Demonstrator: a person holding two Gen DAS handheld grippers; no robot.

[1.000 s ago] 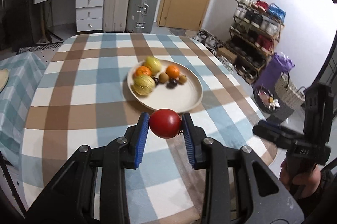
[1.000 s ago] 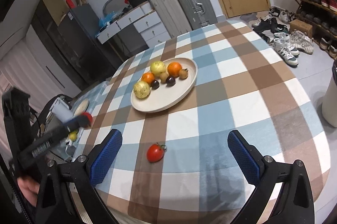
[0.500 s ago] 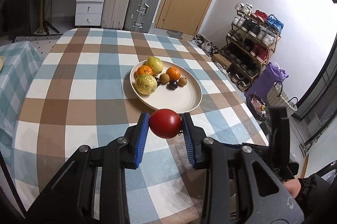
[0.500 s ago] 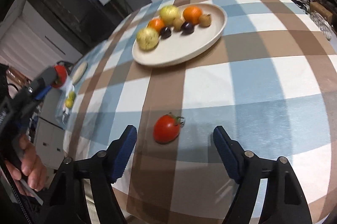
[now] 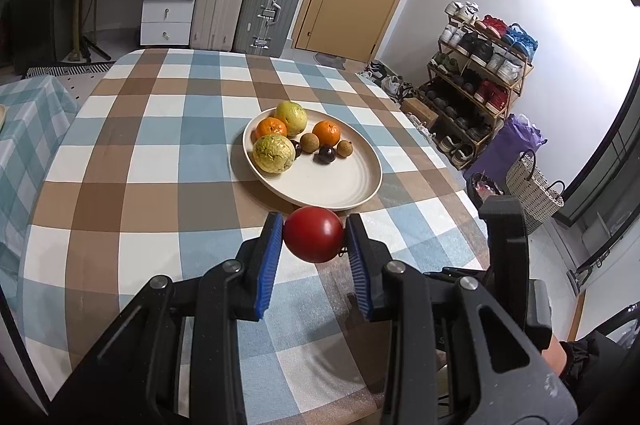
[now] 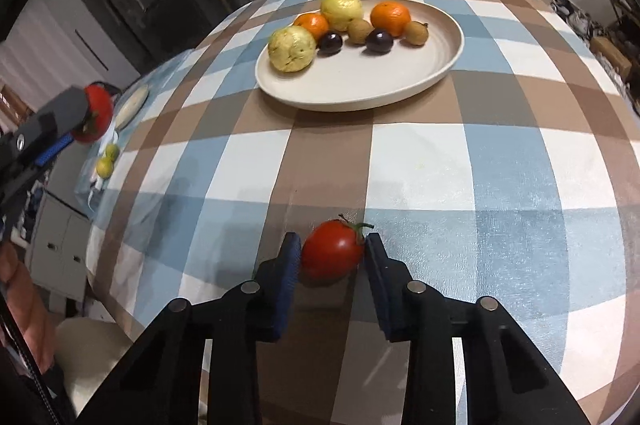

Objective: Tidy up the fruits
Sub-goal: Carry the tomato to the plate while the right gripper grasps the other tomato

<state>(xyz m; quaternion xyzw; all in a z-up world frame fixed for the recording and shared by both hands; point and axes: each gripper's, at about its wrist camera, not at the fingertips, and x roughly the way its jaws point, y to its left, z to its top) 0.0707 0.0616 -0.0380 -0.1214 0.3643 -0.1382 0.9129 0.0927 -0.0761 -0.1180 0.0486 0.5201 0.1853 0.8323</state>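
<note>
My left gripper (image 5: 314, 235) is shut on a red tomato (image 5: 313, 234) and holds it above the checked table, just short of the cream plate (image 5: 360, 181). The plate holds two yellow-green guavas, two oranges and several small brown and dark fruits. My right gripper (image 6: 332, 251) is low over the table with its blue pads around a second red tomato (image 6: 331, 254), which rests on the cloth; the right pad touches it. The plate in the right wrist view (image 6: 440, 65) lies further ahead. The left gripper with its tomato shows at that view's left edge (image 6: 94, 113).
The table edge (image 5: 452, 161) drops off to the right toward a shoe rack (image 5: 480, 73) and a basket (image 5: 532, 185). Suitcases (image 5: 272, 9) and a drawer unit (image 5: 168, 5) stand behind. A side table with small yellow fruits (image 6: 106, 161) sits to the left.
My right gripper has come down and forward to the tomato on the table and narrowed its jaws around it. My left gripper has kept its tomato, shifting slightly.
</note>
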